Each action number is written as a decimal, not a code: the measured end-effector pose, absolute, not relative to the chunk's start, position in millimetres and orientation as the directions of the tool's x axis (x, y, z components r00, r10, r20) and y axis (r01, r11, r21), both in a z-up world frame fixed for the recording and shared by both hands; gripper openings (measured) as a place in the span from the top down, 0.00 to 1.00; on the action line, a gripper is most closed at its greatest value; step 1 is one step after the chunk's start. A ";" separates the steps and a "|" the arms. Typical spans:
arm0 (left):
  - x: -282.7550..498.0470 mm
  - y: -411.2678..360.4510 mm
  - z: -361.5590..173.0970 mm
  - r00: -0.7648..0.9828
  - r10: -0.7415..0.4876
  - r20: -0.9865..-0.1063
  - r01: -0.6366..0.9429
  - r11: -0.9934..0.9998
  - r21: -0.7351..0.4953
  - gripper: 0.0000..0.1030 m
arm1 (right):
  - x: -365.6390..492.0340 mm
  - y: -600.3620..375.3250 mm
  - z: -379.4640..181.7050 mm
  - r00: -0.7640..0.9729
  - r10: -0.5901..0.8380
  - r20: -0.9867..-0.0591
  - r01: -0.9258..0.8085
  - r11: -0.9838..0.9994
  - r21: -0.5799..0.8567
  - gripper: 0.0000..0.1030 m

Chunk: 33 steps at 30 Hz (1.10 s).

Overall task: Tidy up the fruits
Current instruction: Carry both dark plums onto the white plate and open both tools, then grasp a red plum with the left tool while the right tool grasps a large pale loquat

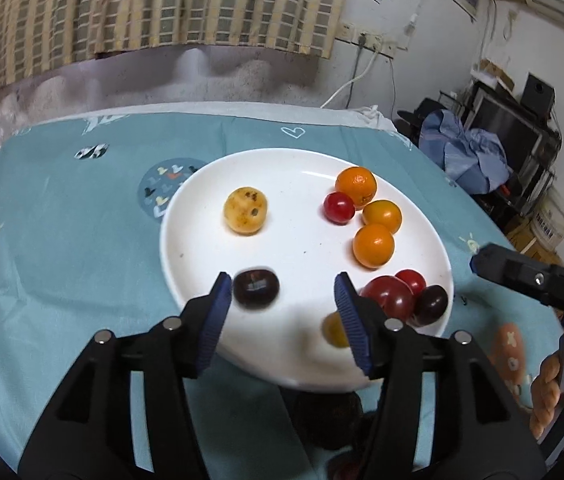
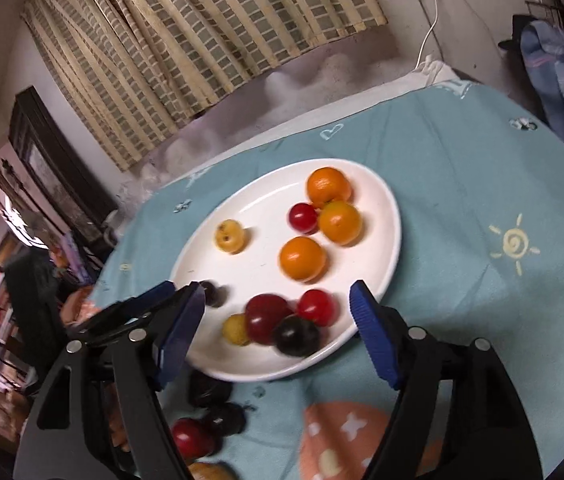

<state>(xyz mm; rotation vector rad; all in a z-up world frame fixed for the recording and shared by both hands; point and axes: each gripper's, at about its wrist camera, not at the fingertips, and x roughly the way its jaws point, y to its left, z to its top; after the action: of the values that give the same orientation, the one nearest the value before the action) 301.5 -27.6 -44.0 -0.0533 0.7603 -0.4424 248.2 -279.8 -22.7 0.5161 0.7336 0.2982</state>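
A white oval plate sits on a teal tablecloth and holds most of the fruit: three oranges in a cluster, cherry tomatoes, a yellow spotted fruit, and dark plums. One dark plum lies on the near part of the plate, just beside the inner face of the left gripper's left-hand finger, blurred, apparently loose rather than pinched. That gripper is partly open with nothing clamped, angled down over the plate's near rim. The right gripper is also wide open and empty, tilted, framing a clump of red and dark fruit ahead of it. More fruit lies off the plate on the cloth near the camera, below both grippers; the left looks nearer. A hand grips the right tool's handle.
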 end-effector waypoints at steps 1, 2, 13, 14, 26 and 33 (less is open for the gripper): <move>298.7 -21.7 -43.0 0.638 -0.409 -0.653 0.356 0.908 -0.220 0.43 | 244.9 -278.8 -22.0 0.705 0.437 -0.559 -0.080 0.832 0.549 0.27; 295.7 -17.2 -42.2 0.638 -0.410 -0.652 0.349 0.908 -0.230 0.43 | 241.2 -278.3 -21.9 0.698 0.443 -0.562 -0.078 0.828 0.556 0.27; 203.5 3.5 -50.1 0.650 -0.360 -0.669 0.321 0.928 -0.188 0.28 | 178.1 -271.0 -39.7 0.622 0.554 -0.553 -0.082 0.748 0.658 0.13; 197.1 0.1 -51.5 0.649 -0.359 -0.670 0.332 0.927 -0.175 0.25 | 174.1 -269.0 -40.7 0.614 0.562 -0.554 -0.085 0.746 0.661 0.13; 199.1 -33.3 -76.4 0.589 -0.356 -0.725 0.410 0.905 -0.112 0.19 | 178.0 -284.2 -49.1 0.595 0.598 -0.537 -0.027 0.683 0.730 0.13; 196.4 -18.8 -72.2 0.646 -0.259 -0.718 0.356 0.934 -0.017 0.15 | 178.6 -280.7 -53.0 0.581 0.595 -0.555 -0.023 0.694 0.720 0.13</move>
<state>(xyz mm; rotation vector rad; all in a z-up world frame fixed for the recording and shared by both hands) 196.4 -18.8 -72.2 0.1293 0.7945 -0.3508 178.6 -280.7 -53.0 0.7297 0.8883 0.4016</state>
